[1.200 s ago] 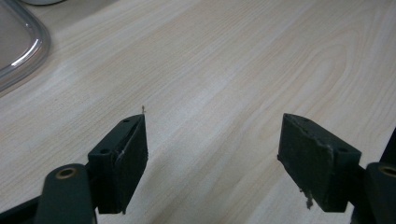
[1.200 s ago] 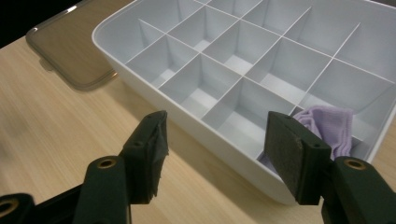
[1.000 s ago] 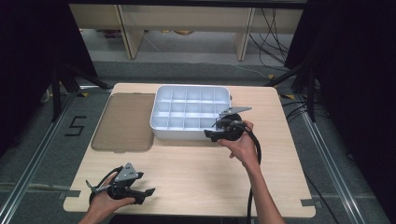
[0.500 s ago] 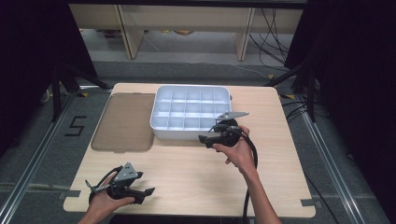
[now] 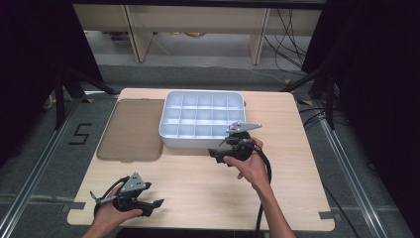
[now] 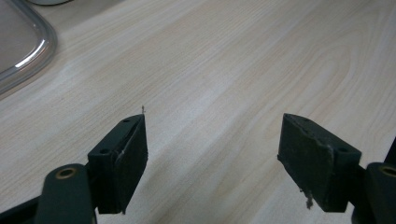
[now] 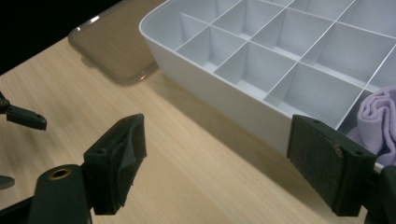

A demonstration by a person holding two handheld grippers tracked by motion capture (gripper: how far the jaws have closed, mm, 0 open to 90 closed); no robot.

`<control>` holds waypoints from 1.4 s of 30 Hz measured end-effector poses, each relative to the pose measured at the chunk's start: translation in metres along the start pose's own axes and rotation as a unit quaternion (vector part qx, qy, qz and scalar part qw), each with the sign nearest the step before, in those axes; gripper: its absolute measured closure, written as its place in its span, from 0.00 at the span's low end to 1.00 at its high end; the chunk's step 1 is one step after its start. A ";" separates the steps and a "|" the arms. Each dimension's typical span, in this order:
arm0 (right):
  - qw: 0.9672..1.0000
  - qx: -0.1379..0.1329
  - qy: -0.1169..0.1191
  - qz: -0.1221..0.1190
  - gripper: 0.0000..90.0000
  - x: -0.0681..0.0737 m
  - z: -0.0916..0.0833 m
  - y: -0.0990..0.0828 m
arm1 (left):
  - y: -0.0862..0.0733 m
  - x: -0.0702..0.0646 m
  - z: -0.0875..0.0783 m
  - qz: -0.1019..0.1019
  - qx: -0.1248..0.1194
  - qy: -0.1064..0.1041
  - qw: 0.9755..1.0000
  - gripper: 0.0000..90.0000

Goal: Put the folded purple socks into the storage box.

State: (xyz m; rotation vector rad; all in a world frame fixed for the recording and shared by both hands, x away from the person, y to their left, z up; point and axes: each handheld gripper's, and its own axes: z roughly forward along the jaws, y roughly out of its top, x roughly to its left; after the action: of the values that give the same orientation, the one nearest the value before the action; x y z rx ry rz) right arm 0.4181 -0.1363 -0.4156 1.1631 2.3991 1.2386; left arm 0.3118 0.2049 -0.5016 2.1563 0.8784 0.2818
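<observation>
We worked on the wooden table (image 5: 208,188), where the white divided box (image 5: 198,121) stood beside its clear lid (image 5: 131,130). The lilac cloth (image 7: 380,116) lay folded in a near corner compartment. Our right gripper (image 5: 218,152) had just been opening, nothing between its jaws; our left gripper (image 6: 212,154) waited released. We judged that a careless move could bump the box.

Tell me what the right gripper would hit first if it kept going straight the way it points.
Probably bare light wooden tabletop: the open right gripper aims along the near wall of the white compartment tray, which it might graze; depth is unclear.
</observation>
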 end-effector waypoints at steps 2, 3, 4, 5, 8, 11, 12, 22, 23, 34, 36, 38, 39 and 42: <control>1.000 0.004 -0.005 -0.006 0.22 0.002 0.000 -0.001 | 0.000 0.000 0.000 0.001 0.000 0.000 1.000 0.26; 1.000 0.005 -0.005 -0.005 0.22 0.002 -0.001 -0.001 | 0.000 0.000 0.000 0.001 0.000 0.000 1.000 0.26; 1.000 0.001 -0.004 0.000 0.22 0.005 0.000 -0.002 | 0.000 0.000 0.000 0.002 0.000 -0.001 1.000 0.26; 1.000 0.001 -0.004 0.000 0.22 0.005 0.000 -0.002 | 0.000 0.000 0.000 0.002 0.000 -0.001 1.000 0.26; 1.000 0.003 -0.003 -0.017 0.23 0.006 0.000 -0.006 | 0.000 0.000 -0.001 0.005 -0.002 -0.002 1.000 0.26; 1.000 -0.003 0.001 -0.014 0.23 0.007 0.003 -0.011 | 0.001 0.001 -0.001 0.010 -0.002 -0.003 1.000 0.26; 1.000 0.012 0.000 -0.013 0.23 0.007 0.001 -0.012 | 0.000 0.000 -0.001 0.004 -0.003 -0.002 1.000 0.26; 0.999 0.008 -0.009 -0.033 0.22 0.014 -0.004 -0.015 | 0.001 0.000 -0.001 -0.001 -0.007 -0.003 1.000 0.26; 1.000 0.001 -0.002 -0.028 0.23 0.015 -0.004 -0.016 | 0.001 0.000 -0.001 -0.001 -0.006 -0.003 1.000 0.26; 0.999 0.020 -0.008 -0.038 0.21 0.020 -0.002 -0.026 | 0.001 0.000 -0.002 0.012 -0.006 -0.005 1.000 0.26; 0.999 0.018 -0.005 -0.036 0.21 0.021 -0.003 -0.026 | 0.001 0.001 -0.002 0.014 -0.004 0.000 1.000 0.26; 0.999 0.013 -0.005 -0.038 0.21 0.023 -0.003 -0.027 | 0.001 0.000 -0.001 0.006 -0.011 -0.005 1.000 0.26; 0.999 0.017 -0.005 -0.043 0.21 0.024 -0.004 -0.027 | 0.001 0.000 -0.002 0.011 -0.007 -0.004 1.000 0.26; 0.999 0.015 0.006 -0.034 0.21 0.027 -0.004 -0.028 | 0.001 0.000 -0.002 0.014 -0.005 -0.001 1.000 0.26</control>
State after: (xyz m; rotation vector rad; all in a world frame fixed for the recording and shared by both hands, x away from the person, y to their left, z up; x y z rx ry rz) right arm 0.3827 -0.1287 -0.4304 1.0749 2.4527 1.1950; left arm 0.3119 0.2052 -0.4995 2.1602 0.8460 0.2977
